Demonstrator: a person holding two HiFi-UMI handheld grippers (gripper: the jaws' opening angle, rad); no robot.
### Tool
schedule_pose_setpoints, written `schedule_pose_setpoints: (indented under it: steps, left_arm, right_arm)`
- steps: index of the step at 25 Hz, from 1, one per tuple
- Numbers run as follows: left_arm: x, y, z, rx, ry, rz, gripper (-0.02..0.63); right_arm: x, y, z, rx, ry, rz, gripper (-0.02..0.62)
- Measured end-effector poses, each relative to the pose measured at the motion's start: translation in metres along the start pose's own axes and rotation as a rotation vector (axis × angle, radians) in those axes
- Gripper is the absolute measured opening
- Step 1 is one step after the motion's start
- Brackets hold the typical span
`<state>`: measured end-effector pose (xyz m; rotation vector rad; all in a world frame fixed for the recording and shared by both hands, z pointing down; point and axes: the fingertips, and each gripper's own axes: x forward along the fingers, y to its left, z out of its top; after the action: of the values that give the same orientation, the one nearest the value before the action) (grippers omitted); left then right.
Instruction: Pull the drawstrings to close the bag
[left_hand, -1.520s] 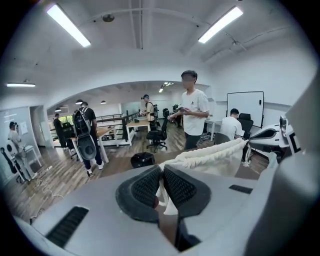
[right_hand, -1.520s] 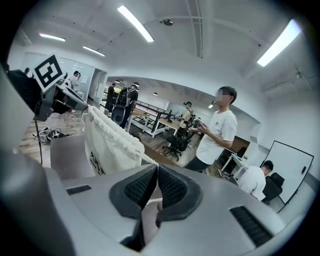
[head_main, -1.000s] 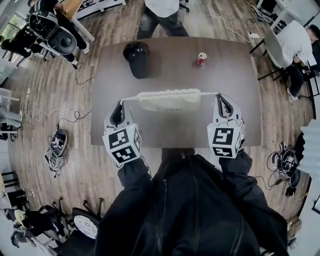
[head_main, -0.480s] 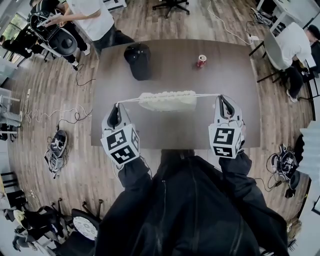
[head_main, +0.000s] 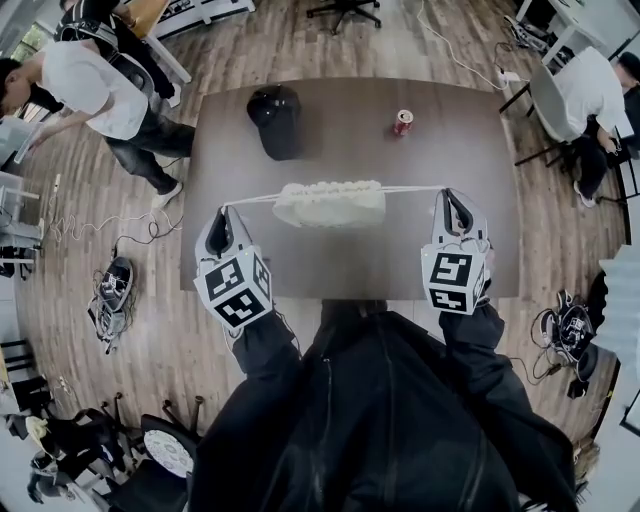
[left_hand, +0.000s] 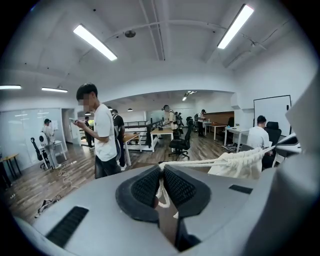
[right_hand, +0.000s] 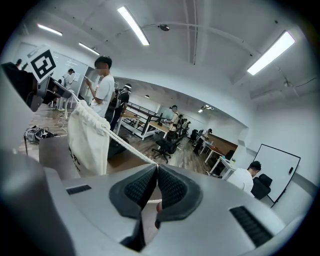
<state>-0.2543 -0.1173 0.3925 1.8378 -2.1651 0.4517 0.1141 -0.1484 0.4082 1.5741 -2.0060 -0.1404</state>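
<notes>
Gripping one white twisted-cord drawstring on each side, we hold the bag strung between the two pairs of fingers, above the dark brown table. The left gripper has its ribbed black fingers pinched on the left drawstring, whose loose end curls down between the pads. The right gripper has its fingers closed tight on the right drawstring, which runs off taut from the fingertips. The bag is soft cream cloth, its mouth bunched into small puckered folds along the cords, roughly midway between the fingers and slightly nearer the left pair. Beyond the fingers, on the far part of the table, sit a rounded black cap and a small red can, well apart.

Against a second ago, the gathered mouth is shorter and more tightly puckered, and more cord shows on each side. The left gripper sits farther out to the left, with its marker cube rolled. A person in a white shirt, at the far table edge a second ago, now stands well off beyond the left fingers on the wood floor.

Dark print on the bag's side is too small to read. The left gripper's own body cuts off the bag's lower part in its view. We cannot tell whether the bag's bottom touches the table.
</notes>
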Motion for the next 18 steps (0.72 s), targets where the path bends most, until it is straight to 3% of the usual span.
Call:
schedule_pose_setpoints:
  steps: [18]
  left_arm:
    - [-0.005,0.012,-0.002,-0.016,0.007,0.061,0.054]
  right_arm:
    - [0.001,-0.024,-0.019,0.014,0.021,-0.027,0.034]
